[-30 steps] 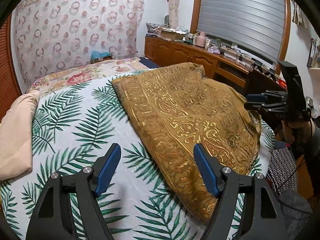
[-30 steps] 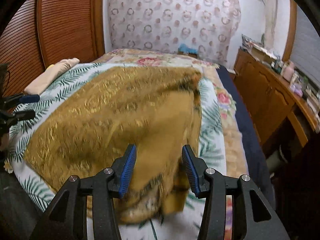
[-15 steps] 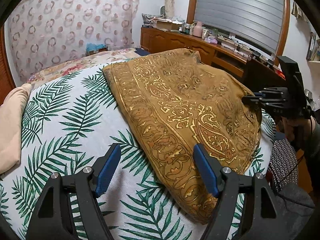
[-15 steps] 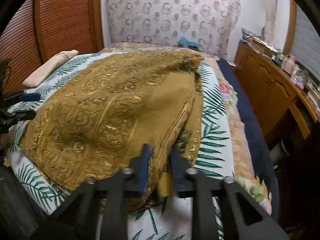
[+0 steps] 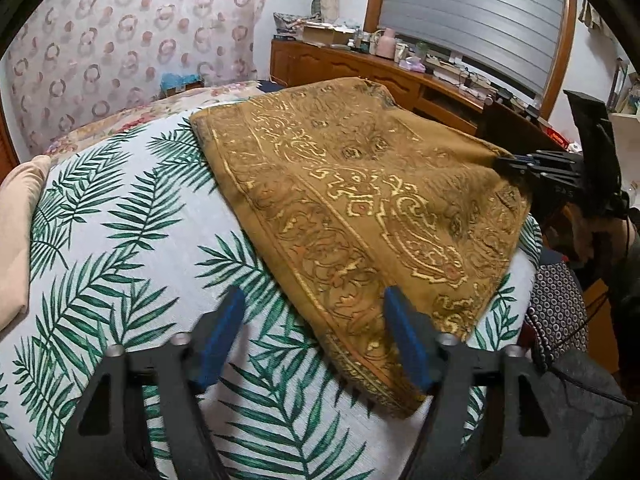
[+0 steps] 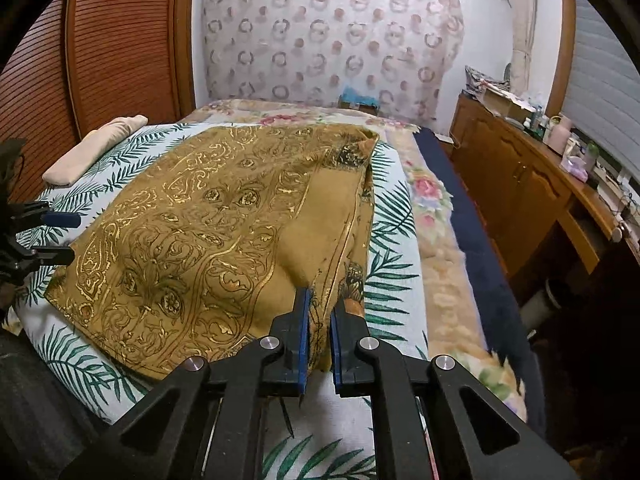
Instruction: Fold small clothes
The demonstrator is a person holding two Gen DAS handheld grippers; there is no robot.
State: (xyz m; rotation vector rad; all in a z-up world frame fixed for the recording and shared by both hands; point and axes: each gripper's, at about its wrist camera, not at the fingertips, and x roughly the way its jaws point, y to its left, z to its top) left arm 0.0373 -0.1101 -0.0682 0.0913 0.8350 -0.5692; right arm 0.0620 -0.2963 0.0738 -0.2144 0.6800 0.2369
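Note:
A mustard-gold patterned garment (image 5: pixel 360 200) lies spread on the bed's palm-leaf sheet (image 5: pixel 120 240); it also shows in the right wrist view (image 6: pixel 208 232). My left gripper (image 5: pixel 316 332) is open, low over the sheet, with the garment's near hem between its blue fingers. My right gripper (image 6: pixel 319 312) is shut on the garment's right edge, which is bunched between its pads. The right gripper shows in the left wrist view (image 5: pixel 508 162) at the cloth's far right corner. The left gripper shows in the right wrist view (image 6: pixel 60 236) at the far left.
A folded beige cloth (image 6: pixel 96 148) lies at the bed's left side. A floral blanket (image 6: pixel 432 216) and dark blue edge run along the right. A wooden dresser (image 6: pixel 520 176) with clutter stands to the right, and a wooden slatted door (image 6: pixel 120 48) to the left.
My right gripper closed on the garment's right edge and now grips it. My left gripper dropped lower and moved toward the near hem, staying open.

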